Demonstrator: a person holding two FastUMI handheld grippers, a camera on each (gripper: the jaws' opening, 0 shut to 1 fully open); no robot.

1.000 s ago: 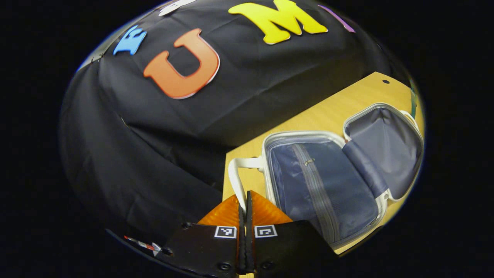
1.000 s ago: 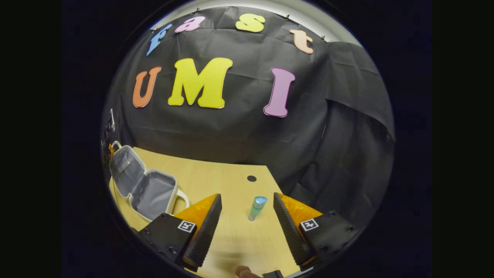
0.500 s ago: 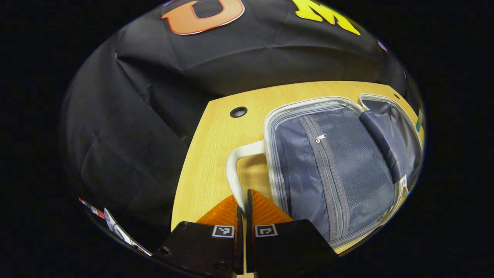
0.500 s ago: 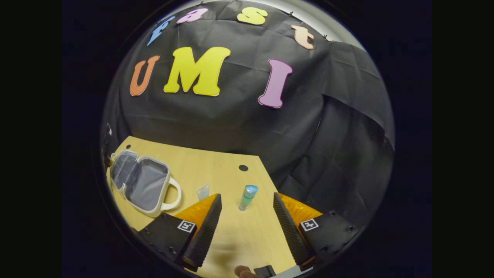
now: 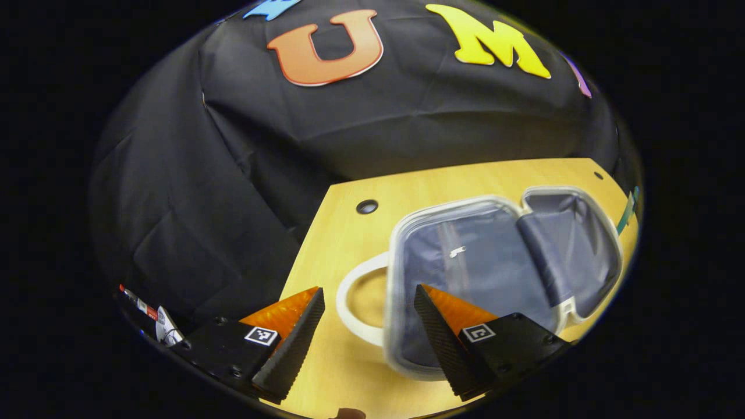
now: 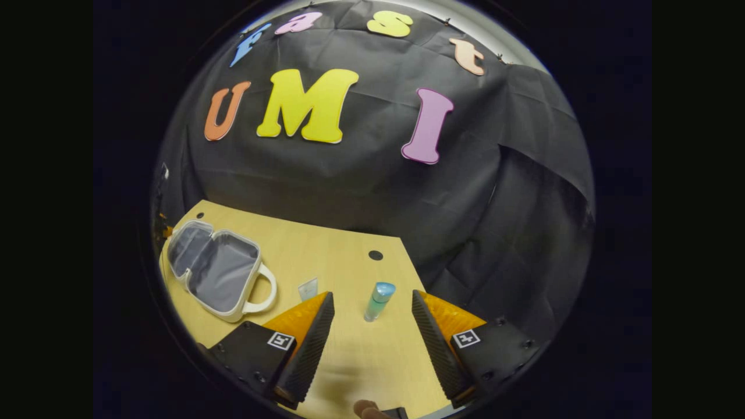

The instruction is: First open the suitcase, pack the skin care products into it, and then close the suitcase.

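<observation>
The small white suitcase [image 5: 500, 256] lies flat and wide open on the wooden table, its grey-blue lining up. Its white handle [image 5: 355, 302] lies between the fingers of my left gripper [image 5: 366, 337], which is open and touches nothing. In the right gripper view the same suitcase [image 6: 212, 269] sits at the far left. A teal tube [image 6: 378, 301] with a blue cap stands upright ahead of my right gripper [image 6: 369, 343], which is open and empty. A small clear tube [image 6: 308, 288] stands left of the teal one.
The wooden table [image 6: 326, 256] has a round cable hole [image 6: 375, 255] near its back right corner and another cable hole [image 5: 366, 206] behind the suitcase handle. Black cloth walls close in behind the table. Bare tabletop lies between the suitcase and the tubes.
My left gripper has let go of the suitcase handle and opened, drawing back slightly. The suitcase now lies flat and open. The right gripper has barely moved.
</observation>
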